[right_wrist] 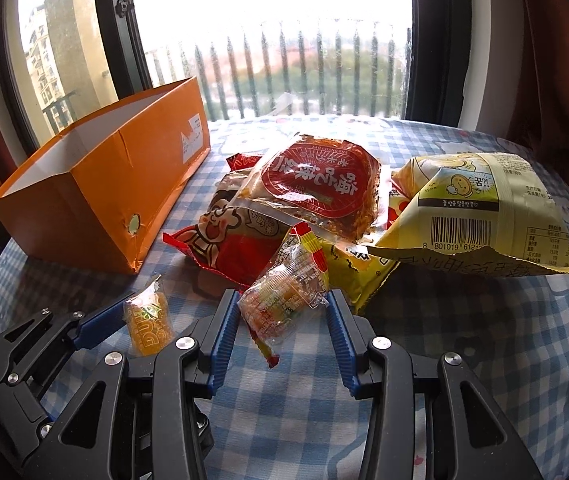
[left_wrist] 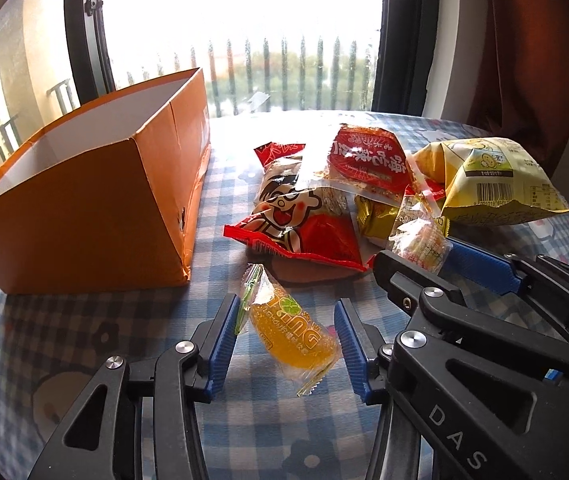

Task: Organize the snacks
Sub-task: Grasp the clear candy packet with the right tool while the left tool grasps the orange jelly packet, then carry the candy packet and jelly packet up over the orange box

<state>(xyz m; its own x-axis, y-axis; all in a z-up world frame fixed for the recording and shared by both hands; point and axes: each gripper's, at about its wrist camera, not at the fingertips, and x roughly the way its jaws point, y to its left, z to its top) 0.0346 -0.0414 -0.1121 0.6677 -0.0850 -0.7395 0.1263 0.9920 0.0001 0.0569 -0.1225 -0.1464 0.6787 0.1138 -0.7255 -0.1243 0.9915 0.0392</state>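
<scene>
Left wrist view. The left gripper [left_wrist: 289,332] holds an orange jelly packet [left_wrist: 290,330] by its wrapper, the blue pads narrowed onto it, lifted just clear of the checked tablecloth [left_wrist: 84,328]. The grip looks marginal: the left pad bears mainly on the crimped seal, so the slick film could slide out on the way to the orange box [left_wrist: 84,216], which stands open and apparently empty to the left. The gripper points steeply downward toward the table. The right gripper [left_wrist: 416,256] enters from the right, beside the snack pile.

Right wrist view. The right gripper [right_wrist: 284,312], likewise angled downward, is closed to a narrow gap on a clear candy packet [right_wrist: 280,304], which hangs tilted between the pads with its tail trailing below. That packet lies against the yellow bag [right_wrist: 484,208] and red cartoon bag [right_wrist: 224,240]; lifting it could drag or topple neighbouring bags. The left gripper [right_wrist: 140,316] appears at lower left with its jelly packet.
</scene>
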